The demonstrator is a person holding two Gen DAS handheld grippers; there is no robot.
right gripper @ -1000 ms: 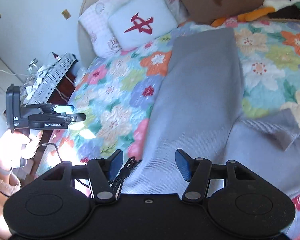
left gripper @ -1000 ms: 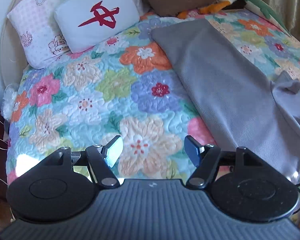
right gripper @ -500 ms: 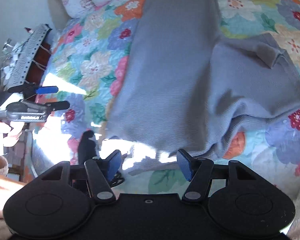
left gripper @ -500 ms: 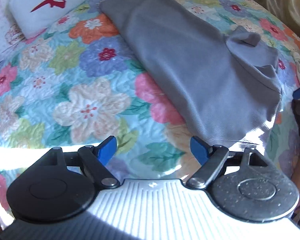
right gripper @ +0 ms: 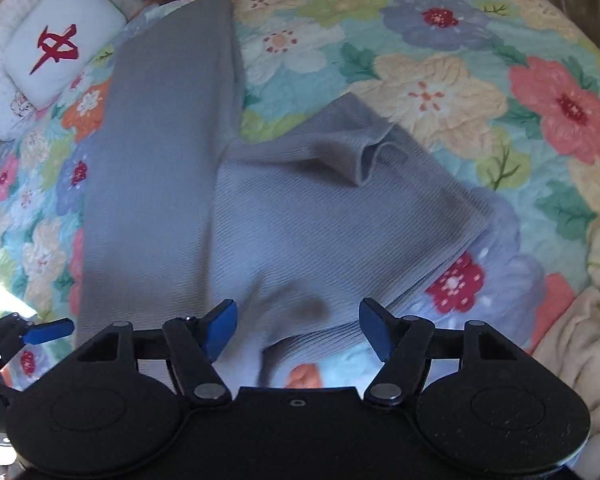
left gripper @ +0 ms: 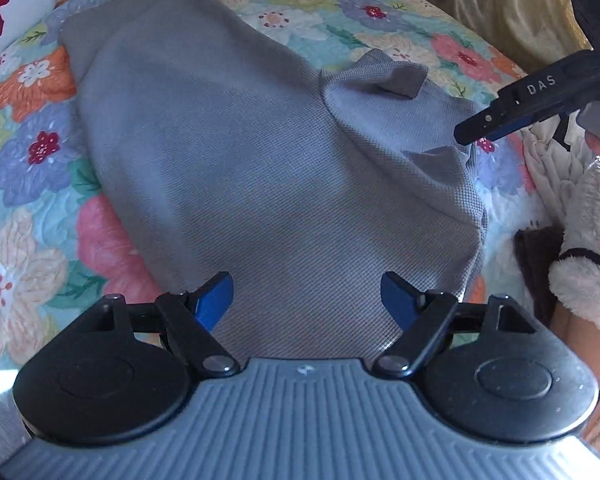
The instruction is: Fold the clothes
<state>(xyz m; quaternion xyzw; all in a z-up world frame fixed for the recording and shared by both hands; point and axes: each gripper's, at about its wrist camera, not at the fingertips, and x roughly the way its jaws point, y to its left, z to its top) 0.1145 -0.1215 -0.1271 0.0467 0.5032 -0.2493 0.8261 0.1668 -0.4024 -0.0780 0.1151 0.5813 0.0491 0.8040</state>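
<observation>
Grey garment point(left gripper: 260, 152), multicoloured floral quilt point(right gripper: 440, 88)

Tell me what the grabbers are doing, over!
Left gripper open, over the gray garment's near end. Right gripper open, above its sleeve side. Garment flat on flowered quilt, nothing gripped. Nothing blocking.

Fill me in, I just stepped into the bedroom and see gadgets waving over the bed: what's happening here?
A person is about to fold a grey garment spread on the floral quilt. They hold a claw in each hand. The left claw and the right claw both hang open over the garment's near edge, gripping nothing. One sleeve is already flopped across the body, its cuff curled up. A white pillow sits at the bed's far end.
</observation>
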